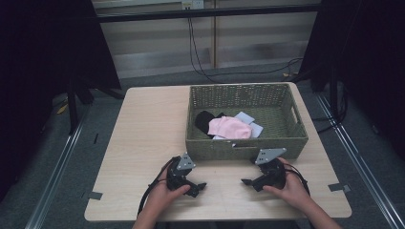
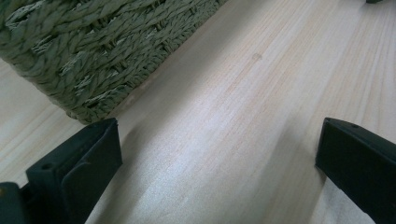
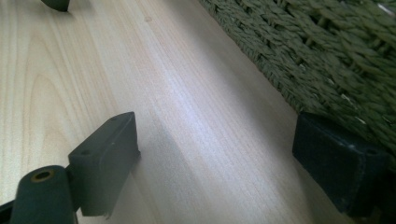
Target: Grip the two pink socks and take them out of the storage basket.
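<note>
A green woven basket (image 1: 246,148) stands on the far right half of the wooden table (image 1: 143,133). Inside it lie a pink cloth (image 1: 230,128), a black cloth (image 1: 205,120) and a white cloth (image 1: 246,118). My left gripper (image 1: 199,187) rests low over the table just in front of the basket's left front corner, jaws open and empty. My right gripper (image 1: 246,182) sits in front of the basket's right front part, jaws open and empty, pointing left toward the other gripper. In the left gripper view the basket wall (image 2: 93,51) is at upper left. The right gripper view has the basket wall (image 3: 327,60) at upper right.
Bare tabletop (image 2: 224,116) lies between and ahead of both grippers. Tape marks (image 1: 335,187) sit near the table's front corners. Black cables (image 1: 200,62) hang behind the table, and dark stands flank it on both sides.
</note>
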Action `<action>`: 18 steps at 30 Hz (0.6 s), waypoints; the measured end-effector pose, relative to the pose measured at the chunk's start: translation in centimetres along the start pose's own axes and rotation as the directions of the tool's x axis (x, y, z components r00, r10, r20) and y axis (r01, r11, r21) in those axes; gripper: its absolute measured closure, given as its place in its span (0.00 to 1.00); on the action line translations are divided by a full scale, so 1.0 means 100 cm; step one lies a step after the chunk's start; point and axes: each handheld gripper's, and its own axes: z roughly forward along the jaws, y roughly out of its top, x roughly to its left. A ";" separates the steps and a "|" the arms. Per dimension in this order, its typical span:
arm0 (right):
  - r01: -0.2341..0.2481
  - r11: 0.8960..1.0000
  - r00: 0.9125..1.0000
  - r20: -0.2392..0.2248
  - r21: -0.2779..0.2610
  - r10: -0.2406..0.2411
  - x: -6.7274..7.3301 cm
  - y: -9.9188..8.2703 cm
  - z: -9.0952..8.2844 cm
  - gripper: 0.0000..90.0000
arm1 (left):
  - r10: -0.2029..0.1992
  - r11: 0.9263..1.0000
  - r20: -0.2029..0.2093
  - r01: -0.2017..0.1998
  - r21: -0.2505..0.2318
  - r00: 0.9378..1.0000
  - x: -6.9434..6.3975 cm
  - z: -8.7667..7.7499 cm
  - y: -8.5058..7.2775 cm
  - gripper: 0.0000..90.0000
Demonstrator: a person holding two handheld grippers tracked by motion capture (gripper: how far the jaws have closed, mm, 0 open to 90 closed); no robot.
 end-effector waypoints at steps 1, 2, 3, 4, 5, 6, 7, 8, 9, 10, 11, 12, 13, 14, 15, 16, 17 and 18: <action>-0.001 1.000 1.000 0.000 0.000 0.001 0.000 0.000 0.000 0.15 | 0.000 1.000 0.000 0.000 0.000 1.000 0.000 0.000 0.000 0.00; -0.001 1.000 1.000 0.000 0.000 0.001 0.000 0.000 0.000 0.15 | -0.001 1.000 0.000 0.001 0.000 1.000 0.000 0.000 0.000 0.00; -0.001 1.000 1.000 0.000 0.000 0.001 0.000 0.000 0.000 0.15 | -0.001 1.000 0.000 0.001 0.000 1.000 0.000 0.000 0.000 0.00; -0.001 1.000 1.000 0.000 0.000 0.001 0.000 0.000 0.000 0.15 | 0.000 1.000 0.000 0.000 0.000 1.000 0.000 0.000 0.000 0.00; -0.001 1.000 1.000 0.000 0.000 0.001 0.000 0.000 0.000 0.15 | 0.000 1.000 0.000 0.000 0.000 1.000 0.000 0.000 0.000 0.00; -0.011 1.000 1.000 0.004 -0.001 0.011 0.001 0.000 0.000 0.16 | 0.000 1.000 0.000 0.000 0.000 1.000 0.000 0.000 0.000 0.00; -0.011 1.000 1.000 0.004 -0.001 0.011 0.001 0.000 0.000 0.16 | 0.000 1.000 0.000 0.000 0.000 1.000 0.000 0.000 0.000 0.00; -0.013 1.000 1.000 0.003 0.000 0.013 0.001 0.001 0.000 0.16 | -0.001 1.000 0.000 0.001 -0.001 1.000 0.000 0.000 0.000 0.00; -0.010 1.000 1.000 -0.003 0.003 0.010 0.000 0.001 0.000 0.16 | 0.000 1.000 0.000 0.000 0.000 1.000 0.000 0.000 0.000 0.00; -0.010 1.000 1.000 -0.003 0.003 0.010 0.000 0.001 0.000 0.16 | 0.000 1.000 0.000 0.000 0.000 1.000 0.000 0.000 0.000 0.00; -0.006 0.999 1.000 -0.010 0.035 0.006 -0.001 0.005 -0.001 0.18 | 0.000 1.000 0.000 0.000 0.000 1.000 0.000 0.000 0.000 0.00; -0.008 0.999 1.000 -0.012 0.049 0.008 -0.001 0.007 -0.001 0.18 | 0.000 1.000 0.000 0.000 0.000 1.000 0.000 0.000 0.000 0.00; -0.007 0.998 0.999 -0.034 0.064 0.009 -0.001 0.009 -0.001 0.19 | 0.000 1.000 0.000 0.000 0.000 1.000 0.000 0.000 0.000 0.00; -0.009 0.996 0.999 -0.042 0.089 0.013 -0.001 0.012 -0.002 0.20 | 0.001 1.000 0.000 -0.001 0.000 1.000 0.000 0.000 0.000 0.00; -0.009 0.996 0.999 -0.042 0.089 0.013 -0.001 0.012 -0.002 0.20 | 0.001 1.000 0.000 -0.001 0.000 1.000 0.000 0.000 0.000 0.00; -0.008 0.993 0.997 -0.073 0.121 0.017 -0.002 0.018 -0.003 0.20 | 0.001 1.000 0.000 -0.001 0.001 1.000 0.000 0.000 0.000 0.00; -0.008 0.993 0.997 -0.073 0.121 0.017 -0.002 0.018 -0.003 0.20 | 0.001 1.000 0.000 -0.001 0.001 1.000 0.000 0.000 0.000 0.00; 0.025 0.987 0.997 -0.082 0.158 -0.012 -0.001 0.025 -0.005 0.21 | 0.001 1.000 0.000 -0.001 0.001 1.000 0.000 0.000 0.000 0.00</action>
